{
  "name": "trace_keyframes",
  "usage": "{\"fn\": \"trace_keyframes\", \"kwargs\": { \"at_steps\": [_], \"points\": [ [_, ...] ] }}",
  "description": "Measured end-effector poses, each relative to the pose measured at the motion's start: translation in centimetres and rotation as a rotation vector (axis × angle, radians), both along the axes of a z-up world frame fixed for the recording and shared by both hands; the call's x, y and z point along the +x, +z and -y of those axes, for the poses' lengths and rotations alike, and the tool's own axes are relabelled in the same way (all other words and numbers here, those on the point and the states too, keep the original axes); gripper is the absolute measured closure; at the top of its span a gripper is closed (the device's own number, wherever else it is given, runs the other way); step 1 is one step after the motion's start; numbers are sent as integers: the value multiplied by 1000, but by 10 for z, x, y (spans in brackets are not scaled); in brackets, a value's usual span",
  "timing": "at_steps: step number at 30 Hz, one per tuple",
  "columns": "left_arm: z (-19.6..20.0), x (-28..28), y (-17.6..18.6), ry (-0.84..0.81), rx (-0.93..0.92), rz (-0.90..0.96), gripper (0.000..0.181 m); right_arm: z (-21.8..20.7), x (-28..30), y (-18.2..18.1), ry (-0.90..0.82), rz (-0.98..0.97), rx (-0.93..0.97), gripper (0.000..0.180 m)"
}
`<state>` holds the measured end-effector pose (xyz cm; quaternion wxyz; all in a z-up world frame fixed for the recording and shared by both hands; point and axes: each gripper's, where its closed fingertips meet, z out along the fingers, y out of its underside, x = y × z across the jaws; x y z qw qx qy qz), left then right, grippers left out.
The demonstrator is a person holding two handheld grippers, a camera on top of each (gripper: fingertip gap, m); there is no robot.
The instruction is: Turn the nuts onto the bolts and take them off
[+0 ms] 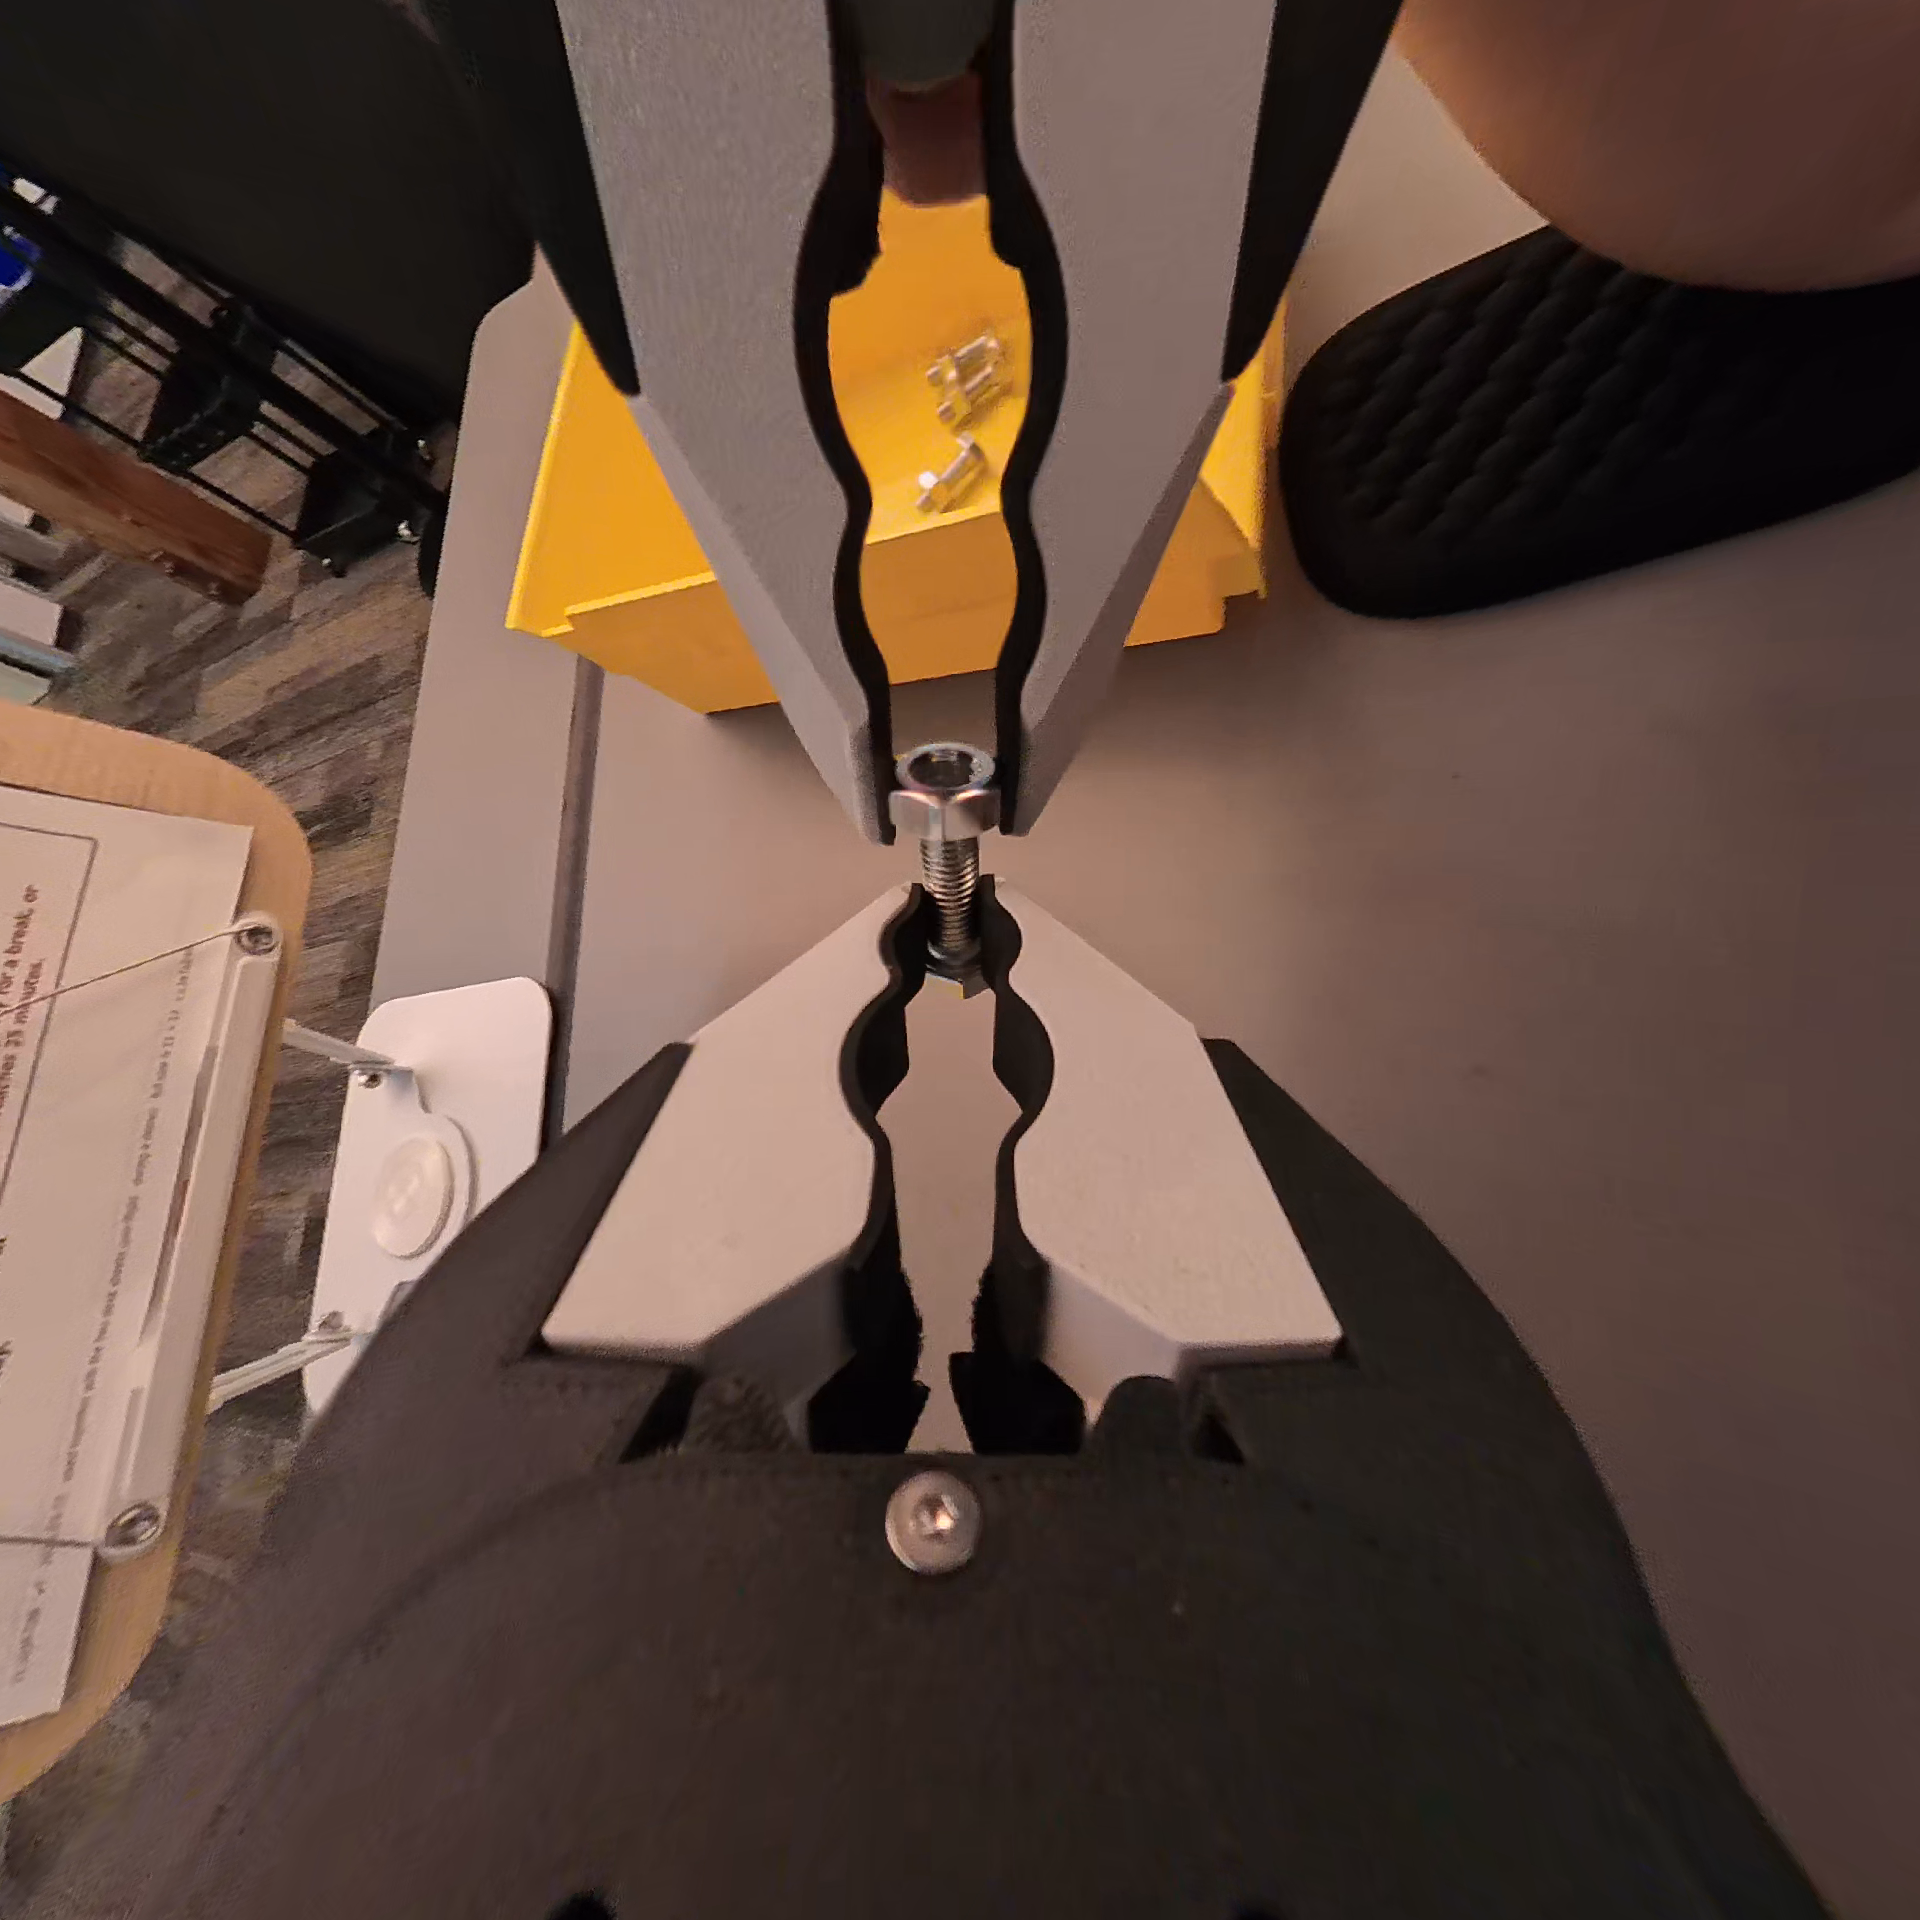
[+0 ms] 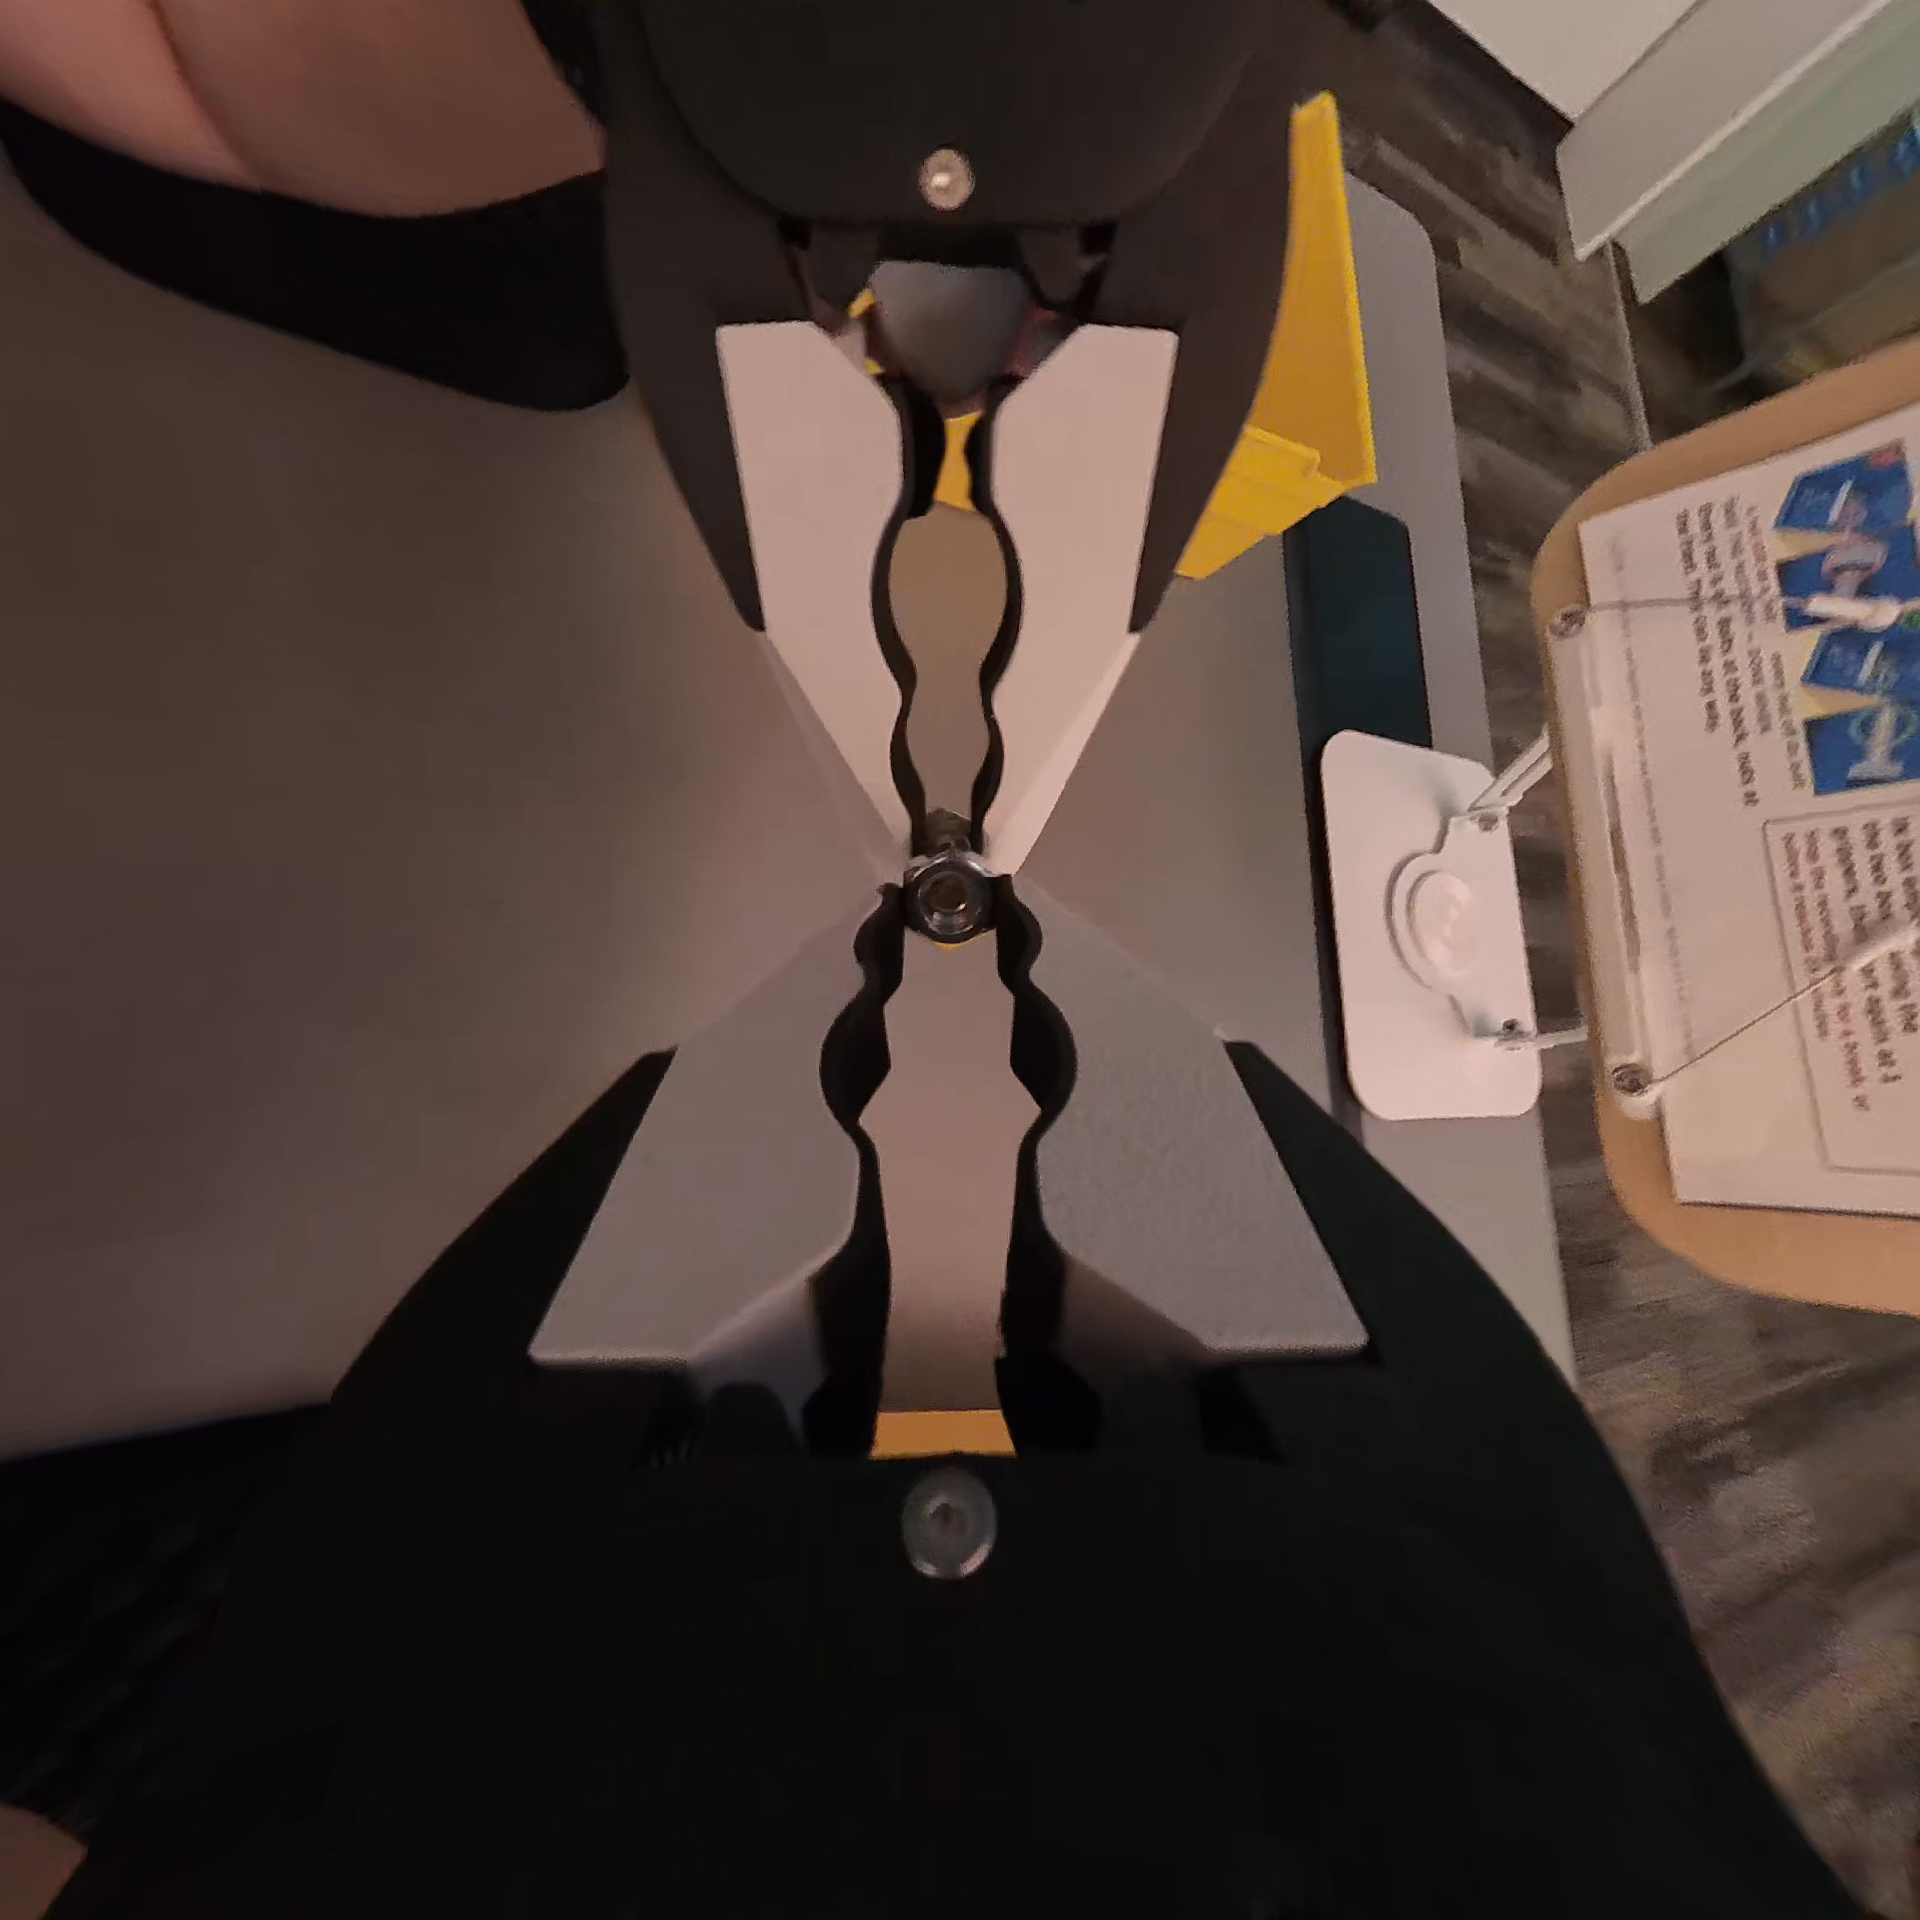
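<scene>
A silver socket-head bolt point(image 1: 945, 894) is held in the air between my two grippers, which face each other tip to tip over the grey table point(image 1: 1455, 935). My right gripper point(image 1: 945, 821) comes in from the top of the left wrist view and is shut on the bolt's head end, where a hex nut point(image 1: 943, 812) sits under the round head. My left gripper point(image 1: 951, 914) is shut on a second hex nut point(image 1: 958, 977) at the thread's far end. In the right wrist view I see the bolt head point(image 2: 943, 896) end on between my right gripper point(image 2: 945, 904) and left gripper point(image 2: 945, 831).
A yellow bin point(image 1: 644, 582) behind the grippers holds loose bolts point(image 1: 961, 416). A person's forearm with a black knit cuff point(image 1: 1558, 436) rests at the right. A white mount plate point(image 1: 457, 1143) and a wooden board with paper sheets point(image 1: 104, 1143) lie past the table's left edge. Left and right tips are no more than a few centimetres apart.
</scene>
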<state>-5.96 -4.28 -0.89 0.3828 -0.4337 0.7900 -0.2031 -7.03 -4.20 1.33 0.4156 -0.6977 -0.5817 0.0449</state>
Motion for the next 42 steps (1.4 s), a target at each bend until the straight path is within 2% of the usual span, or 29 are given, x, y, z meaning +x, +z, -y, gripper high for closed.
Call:
{"fn": "trace_keyframes", "kwargs": {
  "at_steps": [8,15,20,24,28,30,33,36,38,42],
  "points": [
    [-26,3,9,120,165,51,174,-20,3,8,-188,-214,-162,163],
    [-48,4,20,251,221,109,174,-40,2,18,-351,-393,-220,163],
    [-47,4,26,243,157,149,174,-39,1,25,-315,-436,-213,163],
    [-42,4,31,217,92,174,174,-35,-1,32,-242,-409,-137,163],
    [-51,-3,36,244,76,181,174,-35,-1,51,-210,-482,-72,163],
    [-62,-10,39,283,98,175,173,-35,2,44,-210,-457,-93,163],
    [-78,-23,49,338,92,192,173,-41,7,8,-213,-311,-149,163],
    [-79,-35,48,343,-22,155,173,-63,10,-19,-265,-197,-105,163],
    [-71,-37,41,307,-138,115,173,-67,0,-16,-208,-185,-18,163],
    [-60,-30,45,247,-310,152,173,-65,-8,12,-133,-165,228,163]
  ]
}}
